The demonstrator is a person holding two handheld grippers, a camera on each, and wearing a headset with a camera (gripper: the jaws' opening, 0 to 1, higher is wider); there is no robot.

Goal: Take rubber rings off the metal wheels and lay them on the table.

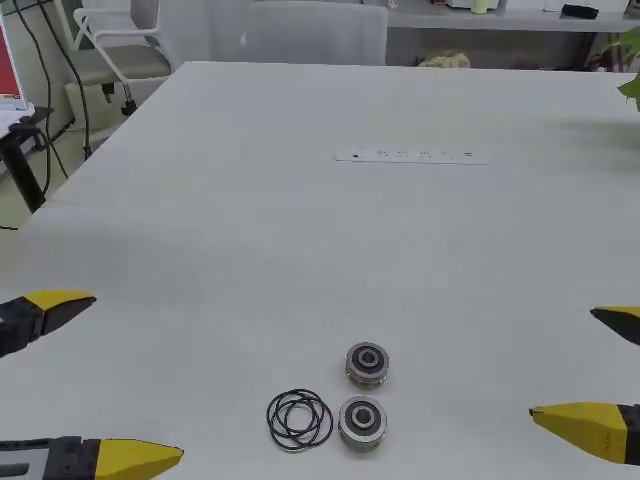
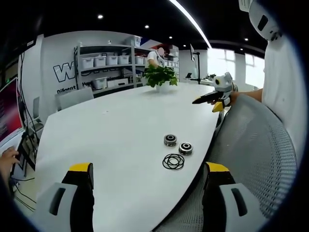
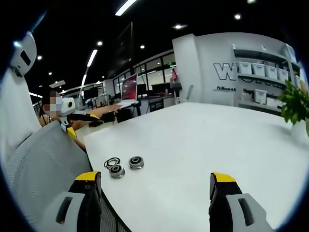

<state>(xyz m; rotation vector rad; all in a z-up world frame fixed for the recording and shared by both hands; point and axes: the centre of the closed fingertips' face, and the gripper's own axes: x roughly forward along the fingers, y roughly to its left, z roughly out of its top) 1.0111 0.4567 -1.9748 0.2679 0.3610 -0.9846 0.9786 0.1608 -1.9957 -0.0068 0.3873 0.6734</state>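
Near the front edge of the surface [image 1: 300, 200] a loose pile of black rubber rings [image 1: 299, 418] lies just beside the nearer wheel [image 1: 362, 421], and the farther wheel [image 1: 367, 363] sits close behind it. I count two wheels. The rings overlap too much for an exact count, so I call it several. My left gripper [image 1: 139, 377] and right gripper [image 1: 561, 362] both stand wide apart and empty, well out to either side. I cannot tell whether a ring is left in either groove. If one is, I would pin that wheel with one gripper and peel one edge of the ring up with the other.
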